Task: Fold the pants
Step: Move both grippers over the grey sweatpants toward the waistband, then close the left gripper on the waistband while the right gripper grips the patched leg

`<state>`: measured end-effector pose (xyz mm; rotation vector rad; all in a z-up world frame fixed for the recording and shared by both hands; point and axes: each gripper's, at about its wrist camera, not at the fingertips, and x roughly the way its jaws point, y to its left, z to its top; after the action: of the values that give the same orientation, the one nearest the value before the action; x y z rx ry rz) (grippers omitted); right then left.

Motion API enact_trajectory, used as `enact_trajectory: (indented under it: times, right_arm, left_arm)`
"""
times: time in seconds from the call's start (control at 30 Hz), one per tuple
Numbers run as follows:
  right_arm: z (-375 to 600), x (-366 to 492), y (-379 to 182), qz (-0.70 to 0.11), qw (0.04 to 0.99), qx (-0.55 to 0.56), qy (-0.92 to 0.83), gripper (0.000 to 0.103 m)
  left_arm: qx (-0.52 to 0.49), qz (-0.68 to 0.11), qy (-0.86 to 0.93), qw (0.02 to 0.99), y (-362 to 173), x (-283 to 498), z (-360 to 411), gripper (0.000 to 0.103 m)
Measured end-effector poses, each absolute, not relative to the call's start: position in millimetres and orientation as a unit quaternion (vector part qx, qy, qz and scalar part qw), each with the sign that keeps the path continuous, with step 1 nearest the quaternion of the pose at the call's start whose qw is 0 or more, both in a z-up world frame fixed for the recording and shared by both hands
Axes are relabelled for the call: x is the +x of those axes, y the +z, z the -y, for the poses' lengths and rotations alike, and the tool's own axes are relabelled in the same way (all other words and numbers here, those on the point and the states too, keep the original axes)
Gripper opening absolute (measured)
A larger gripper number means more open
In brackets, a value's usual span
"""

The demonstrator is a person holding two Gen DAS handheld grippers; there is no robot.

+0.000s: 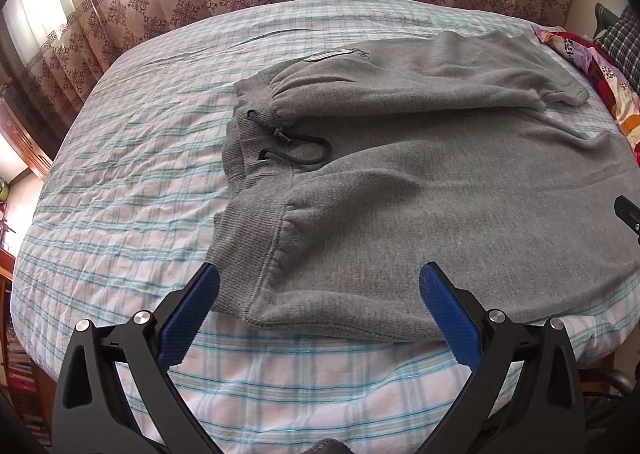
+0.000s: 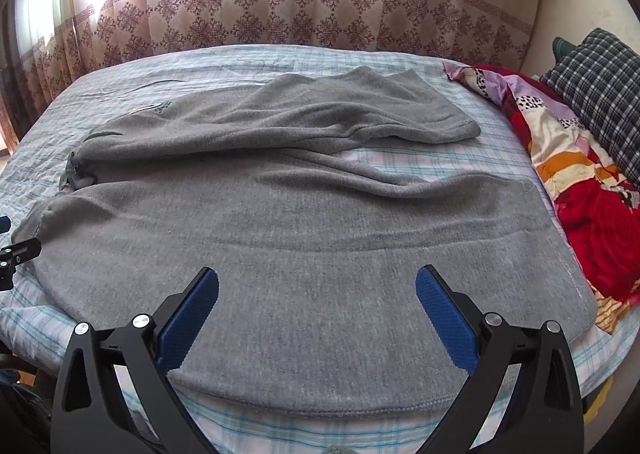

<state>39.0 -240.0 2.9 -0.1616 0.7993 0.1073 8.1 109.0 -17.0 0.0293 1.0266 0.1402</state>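
Item: grey pants (image 1: 420, 189), fleece or sweat-knit, spread flat on the bed (image 1: 120, 173) over a checked sheet, waistband (image 1: 256, 238) to my left, both legs running off to my right and parted in a shallow V. Handling, as I judge it: soft, limp, fairly light, no stiffness to hold a line; it will drape and sag wherever it is lifted, and the nap should grip the ribbed pads well, so slipping is a small worry. Best holds: the thick ribbed waistband at its near corner, and the stitched hem (image 2: 320, 410) of the near leg, both doubled and firm. Dark drawstring (image 1: 296, 149) lies looped loose on the front; I would keep it clear of any pinch. Left gripper (image 1: 320, 286): jaws spread wide, holding nothing, poised just short of the near waistband corner, which sits between them. Right gripper (image 2: 318, 286): jaws likewise spread and empty, above the near leg close to its hem. Floral quilt (image 2: 580, 213) heaped at the bed's right end, beside the leg ends. No fold yet made.
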Motion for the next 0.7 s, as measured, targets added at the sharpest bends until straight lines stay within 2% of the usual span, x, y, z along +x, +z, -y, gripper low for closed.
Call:
enact_trajectory:
  times: [0.4,0.7]
  right_arm:
    - [124,95,23,-0.368,0.904,-0.118,0.184,0.098]
    - [31,152,13,-0.39,0.862,-0.169,0.278,0.098]
  left_arm:
    - [-0.058,-0.515,0.113,0.848,-37,17,-165,0.101]
    - [-0.129,-0.534,0.114,0.828,-55,23,-198,0.101]
